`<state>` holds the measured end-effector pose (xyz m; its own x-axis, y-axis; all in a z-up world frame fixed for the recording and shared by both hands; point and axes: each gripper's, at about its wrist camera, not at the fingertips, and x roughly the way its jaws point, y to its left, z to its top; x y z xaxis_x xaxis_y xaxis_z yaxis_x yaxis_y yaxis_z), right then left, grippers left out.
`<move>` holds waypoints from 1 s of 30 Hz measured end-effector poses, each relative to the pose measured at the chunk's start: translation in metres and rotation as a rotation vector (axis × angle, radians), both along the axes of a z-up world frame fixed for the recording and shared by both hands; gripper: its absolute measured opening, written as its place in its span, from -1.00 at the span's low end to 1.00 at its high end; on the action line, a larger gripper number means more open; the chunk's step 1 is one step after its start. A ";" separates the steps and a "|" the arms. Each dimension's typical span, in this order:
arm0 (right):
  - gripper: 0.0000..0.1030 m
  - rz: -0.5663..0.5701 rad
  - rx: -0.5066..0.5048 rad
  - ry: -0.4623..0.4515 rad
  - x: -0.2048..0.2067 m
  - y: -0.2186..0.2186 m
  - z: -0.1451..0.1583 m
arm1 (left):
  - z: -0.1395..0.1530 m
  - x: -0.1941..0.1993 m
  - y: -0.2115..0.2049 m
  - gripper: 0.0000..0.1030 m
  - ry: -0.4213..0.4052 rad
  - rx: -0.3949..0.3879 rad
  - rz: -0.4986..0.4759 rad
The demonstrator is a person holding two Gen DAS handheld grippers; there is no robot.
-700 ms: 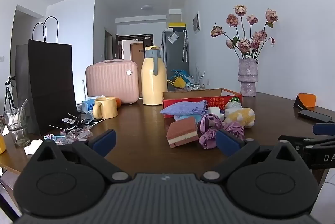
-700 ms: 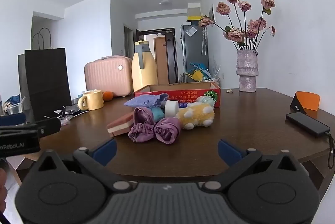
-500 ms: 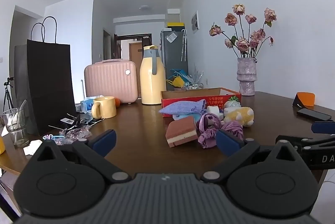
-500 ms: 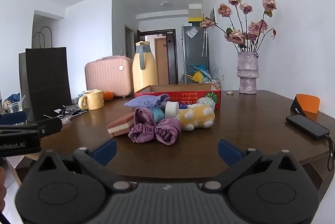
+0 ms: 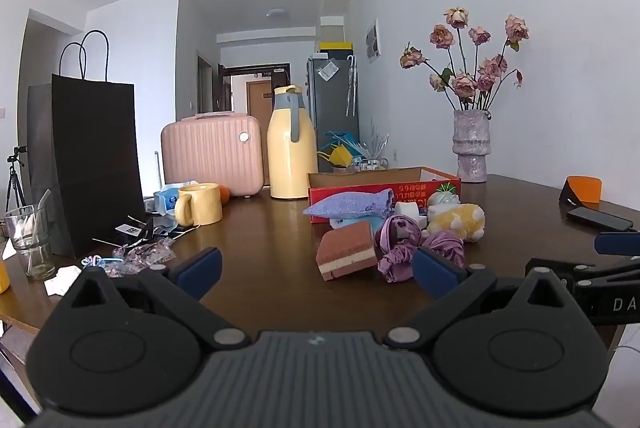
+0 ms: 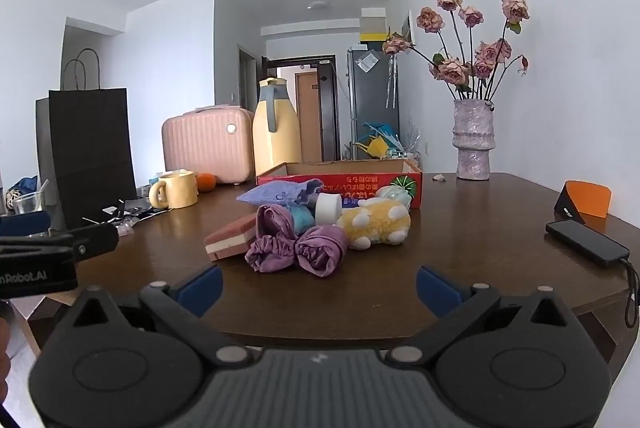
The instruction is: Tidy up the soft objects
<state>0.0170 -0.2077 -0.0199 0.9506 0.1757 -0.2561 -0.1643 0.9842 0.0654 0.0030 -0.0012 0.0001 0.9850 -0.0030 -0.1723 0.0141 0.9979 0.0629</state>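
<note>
both jaws stand wide apart with nothing between them: left hand-held gripper [image 5: 316,270], right hand-held gripper [image 6: 319,286]. ahead on the table [image 6: 460,248] lies a heap: purple scrunchies [image 6: 296,246], layered sponge [image 5: 347,255], yellow plush [image 6: 376,224], what looks like a lavender pouch [image 5: 350,205]. behind it, touching or nearly so, the red box [image 6: 340,176].

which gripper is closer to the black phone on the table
Right. The phone lies just ahead and to the right of the right gripper; the left gripper is farther off, on the far side of the right one.
</note>
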 end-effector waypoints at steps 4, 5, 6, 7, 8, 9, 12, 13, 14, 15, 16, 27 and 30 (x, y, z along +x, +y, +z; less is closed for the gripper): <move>1.00 -0.002 0.000 0.006 0.001 0.000 -0.001 | 0.000 0.000 0.001 1.00 0.000 -0.001 0.000; 1.00 -0.002 -0.001 0.006 0.001 0.000 -0.001 | 0.000 0.000 0.001 1.00 -0.001 -0.002 0.000; 1.00 -0.002 -0.001 0.005 0.001 0.000 -0.001 | 0.000 0.000 0.001 1.00 -0.002 -0.002 0.000; 1.00 -0.002 -0.001 0.004 0.001 0.000 -0.001 | 0.000 0.000 0.002 1.00 -0.001 -0.002 0.001; 1.00 -0.002 -0.002 0.005 0.001 0.000 -0.001 | 0.001 -0.001 0.002 1.00 -0.002 -0.002 0.001; 1.00 -0.001 -0.002 0.005 0.001 0.000 -0.001 | 0.001 -0.002 0.002 1.00 -0.002 -0.002 0.001; 1.00 -0.002 -0.002 0.005 0.000 0.000 -0.001 | 0.001 -0.002 0.002 1.00 -0.004 -0.002 0.001; 1.00 -0.002 -0.002 0.003 0.000 0.000 -0.001 | 0.001 -0.002 0.002 1.00 -0.006 -0.001 0.000; 1.00 -0.003 -0.002 0.002 0.000 0.000 -0.001 | 0.001 -0.002 0.002 1.00 -0.007 0.000 0.001; 1.00 -0.003 -0.002 0.002 -0.001 0.000 -0.002 | 0.001 -0.003 0.002 1.00 -0.008 -0.001 0.000; 1.00 -0.002 -0.002 0.002 0.000 0.000 -0.001 | 0.001 -0.003 0.002 1.00 -0.008 -0.001 0.001; 1.00 -0.002 -0.004 0.007 0.000 0.001 -0.001 | 0.001 -0.003 0.002 1.00 -0.006 -0.001 0.002; 1.00 -0.002 -0.005 0.007 0.000 0.001 -0.001 | 0.001 -0.002 0.002 1.00 -0.007 -0.001 0.001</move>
